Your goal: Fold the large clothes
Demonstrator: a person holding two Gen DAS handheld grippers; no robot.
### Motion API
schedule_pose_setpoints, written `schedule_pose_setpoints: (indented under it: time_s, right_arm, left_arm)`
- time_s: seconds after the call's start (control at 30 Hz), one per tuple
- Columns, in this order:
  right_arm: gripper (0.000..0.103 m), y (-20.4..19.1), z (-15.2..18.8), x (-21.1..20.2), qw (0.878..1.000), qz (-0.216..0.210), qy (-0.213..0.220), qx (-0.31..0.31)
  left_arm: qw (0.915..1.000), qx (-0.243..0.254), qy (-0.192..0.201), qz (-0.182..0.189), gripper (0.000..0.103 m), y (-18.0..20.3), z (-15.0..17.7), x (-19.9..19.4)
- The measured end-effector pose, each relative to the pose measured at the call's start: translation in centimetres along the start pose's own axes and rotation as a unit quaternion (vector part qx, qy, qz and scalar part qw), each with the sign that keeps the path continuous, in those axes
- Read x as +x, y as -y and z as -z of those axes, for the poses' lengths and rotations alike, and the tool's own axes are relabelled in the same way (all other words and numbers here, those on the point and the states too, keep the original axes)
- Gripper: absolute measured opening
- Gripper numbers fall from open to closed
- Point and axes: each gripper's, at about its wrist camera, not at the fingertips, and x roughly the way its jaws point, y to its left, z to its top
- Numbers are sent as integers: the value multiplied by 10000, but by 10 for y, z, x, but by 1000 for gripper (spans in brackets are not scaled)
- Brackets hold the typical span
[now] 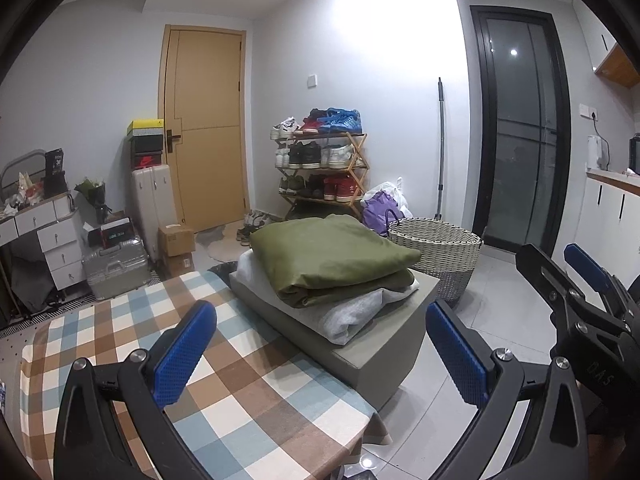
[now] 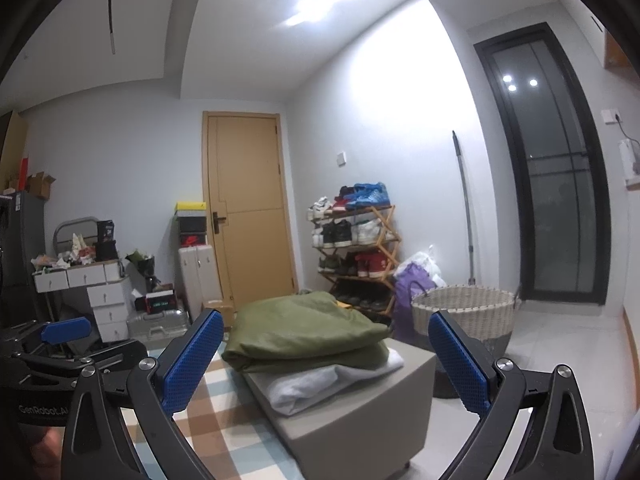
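Left wrist view: left gripper (image 1: 320, 344) spread wide, holding nothing, above the checked cloth (image 1: 224, 380); folded green garment (image 1: 332, 256) stacked on a grey one (on the grey ottoman (image 1: 384, 344)). Right wrist view: right gripper (image 2: 326, 360) wide too, empty; same stack straight ahead.

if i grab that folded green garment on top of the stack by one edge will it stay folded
Probably not: the green garment looks soft and puffy, so its layers would likely droop open. It seems light for its bulk. Resting loosely on the grey garment, it may drag that along.
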Motion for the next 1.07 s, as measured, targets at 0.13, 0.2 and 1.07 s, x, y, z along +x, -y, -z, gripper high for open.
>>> schedule_pose_setpoints:
  time_s: [0.13, 0.2, 1.07]
  right_arm:
    - [103, 1, 0, 1, 10000, -11, -10, -6]
    - [103, 0, -1, 0, 10000, -13, 0, -16]
    - [103, 2, 1, 4, 10000, -43, -8, -27]
  left_arm:
    - [10000, -47, -42, 23, 102, -1, 0, 1]
    - [10000, -46, -38, 27, 102, -1, 0, 1]
    - [9999, -41, 29, 87, 102, 0, 3, 1]
